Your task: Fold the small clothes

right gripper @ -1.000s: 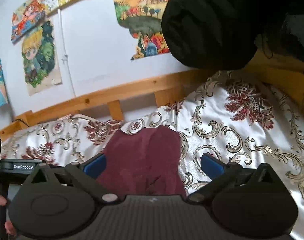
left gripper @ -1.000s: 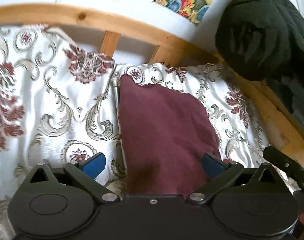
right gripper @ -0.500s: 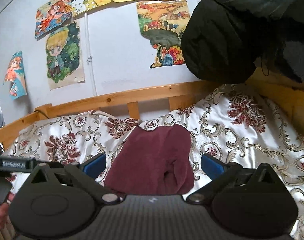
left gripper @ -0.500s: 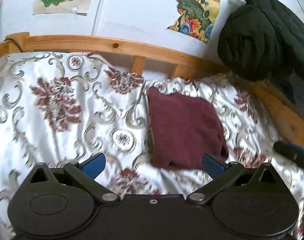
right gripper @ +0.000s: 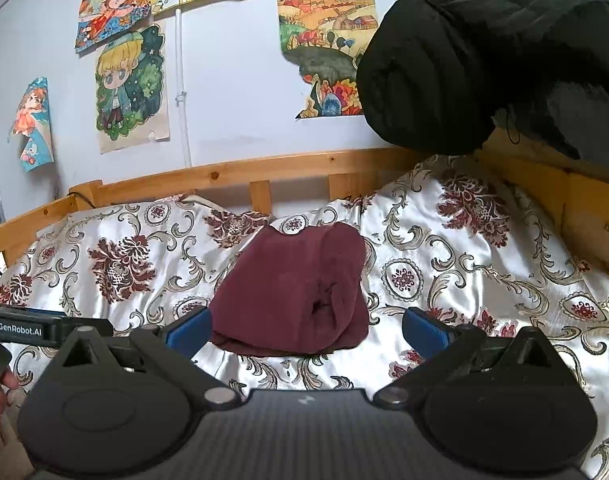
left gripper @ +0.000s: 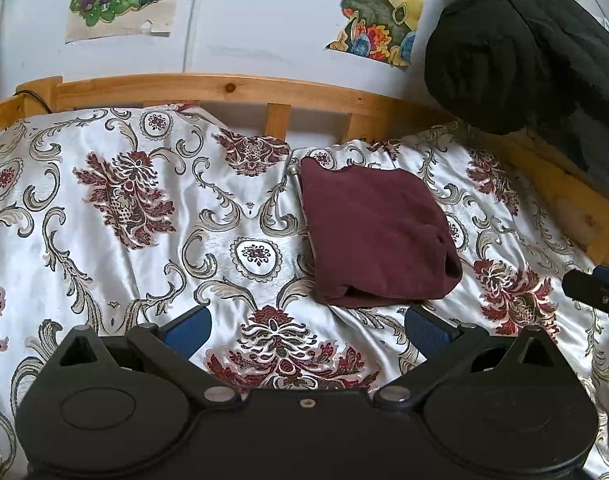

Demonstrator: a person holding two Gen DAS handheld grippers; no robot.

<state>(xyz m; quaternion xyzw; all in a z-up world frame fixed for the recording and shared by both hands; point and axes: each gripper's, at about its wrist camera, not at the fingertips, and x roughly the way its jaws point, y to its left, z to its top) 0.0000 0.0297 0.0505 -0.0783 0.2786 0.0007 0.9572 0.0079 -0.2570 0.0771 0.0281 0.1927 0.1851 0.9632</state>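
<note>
A small maroon garment lies folded into a thick rectangle on the floral white bedspread; it also shows in the right wrist view. My left gripper is open and empty, held back from the garment's near edge. My right gripper is open and empty, its blue fingertips to either side of the garment's near edge without touching it. The right gripper's tip shows at the right edge of the left wrist view, and the left gripper's body at the left edge of the right wrist view.
A wooden bed rail runs along the far side and the right side. A black padded jacket hangs over the right corner. Drawings are stuck on the wall behind. A thin metal rod lies along the garment's left edge.
Both grippers have pulled back and up from the maroon garment, which now lies free and farther off on the bedspread. More of the bed and wall is in view.
</note>
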